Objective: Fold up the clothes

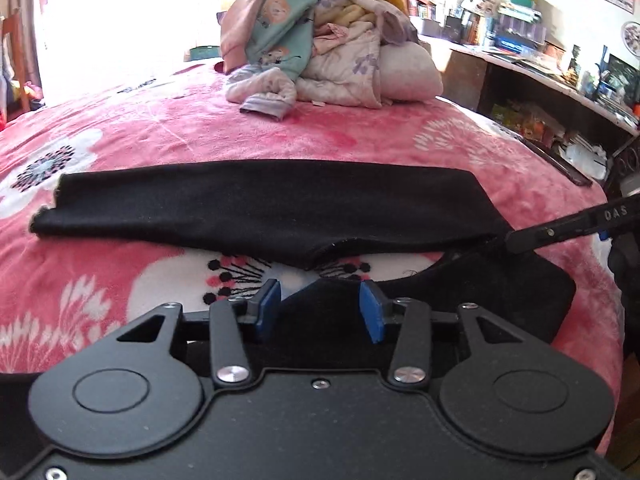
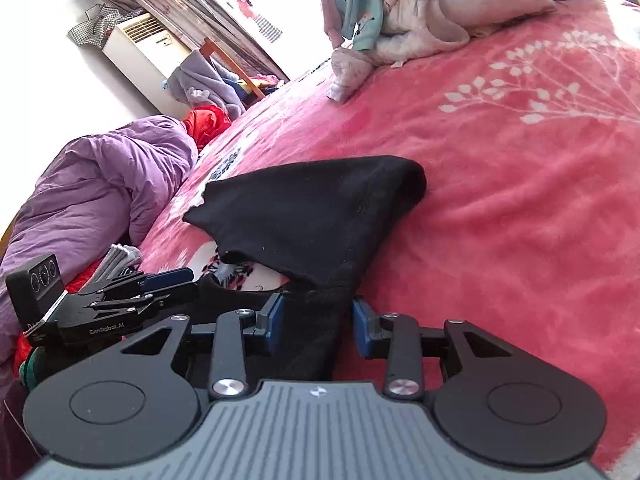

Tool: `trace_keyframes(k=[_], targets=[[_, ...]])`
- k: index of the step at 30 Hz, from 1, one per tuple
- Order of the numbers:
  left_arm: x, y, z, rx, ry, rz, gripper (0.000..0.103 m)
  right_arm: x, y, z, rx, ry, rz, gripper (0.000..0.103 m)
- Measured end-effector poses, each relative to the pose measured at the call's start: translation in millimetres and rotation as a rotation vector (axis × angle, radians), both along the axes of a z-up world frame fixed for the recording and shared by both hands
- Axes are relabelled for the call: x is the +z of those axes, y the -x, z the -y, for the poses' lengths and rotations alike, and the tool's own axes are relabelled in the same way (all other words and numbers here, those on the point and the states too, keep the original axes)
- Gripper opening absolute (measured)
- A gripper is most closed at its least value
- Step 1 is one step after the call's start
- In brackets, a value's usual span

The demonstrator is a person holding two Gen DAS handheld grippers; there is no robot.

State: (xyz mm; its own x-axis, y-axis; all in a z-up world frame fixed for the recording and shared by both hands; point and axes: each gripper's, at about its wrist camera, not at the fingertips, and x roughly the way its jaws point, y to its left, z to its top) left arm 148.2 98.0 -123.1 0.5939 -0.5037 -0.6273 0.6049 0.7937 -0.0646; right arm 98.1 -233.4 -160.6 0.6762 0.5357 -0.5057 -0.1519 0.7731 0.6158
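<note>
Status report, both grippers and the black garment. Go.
Left gripper open over black garment. Right gripper open, fabric between pads. Clothes pile far off, nothing blocking.

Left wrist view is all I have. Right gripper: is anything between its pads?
Observer: Yes, a strip of the black garment runs between the pads of the right gripper. I can't tell whether they pinch it.
Operator: Where's the left gripper from that side?
Observer: The left gripper sits low at the garment's near edge, close beside the right one.
Operator: Anything past it?
Observer: A purple quilt lies bunched along the edge of the pink blanket.
</note>
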Motion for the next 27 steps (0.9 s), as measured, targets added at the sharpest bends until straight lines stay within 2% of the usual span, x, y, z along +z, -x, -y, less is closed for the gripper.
trace_keyframes(k=[2,4,7,8,10,13,19,21,25,27], targets=[[-4.0,-2.6,1.8,-0.006,-0.019,-0.005,0.042,-1.8,-0.6,0.9,-0.005,0.001,0.0,0.035],[-7.5,-5.3,2.5,-0.005,-0.027,-0.002,0.035,-2.7,-0.8,1.9,-0.006,-0.002,0.003,0.032],[-10.3,-7.7,4.4,-0.009,-0.036,0.018,0.03,-3.7,-0.7,2.5,-0.013,-0.006,0.013,0.029],[-10.8,-6.8,6.6,-0.021,-0.049,0.027,0.026,-3.1,-0.5,2.1,-0.014,-0.004,0.022,0.029],[-11.9,-4.8,11.9,-0.036,-0.084,0.051,0.005,-1.6,-0.2,1.1,-0.014,-0.001,0.041,0.025],[-10.5,-6.1,10.9,-0.011,-0.07,0.062,0.002,0.4,0.1,-0.4,-0.004,0.008,0.067,0.021],[-2.2,-10.0,-4.8,0.043,0.035,0.043,0.002,2.0,1.9,1.3,-0.019,-0.01,0.1,0.019],[-6.0,-13.4,-1.6,0.059,0.021,0.026,0.002,2.0,-1.2,-0.8,-0.024,-0.003,0.111,0.019],[-15.3,-17.9,8.1,0.074,-0.017,0.007,0.004,-10.1,-15.2,-9.1,-0.027,0.064,0.027,0.019],[-14.0,-17.0,9.1,0.073,-0.028,0.014,0.007,-8.5,-15.1,-7.2,-0.036,0.059,0.016,0.022]])
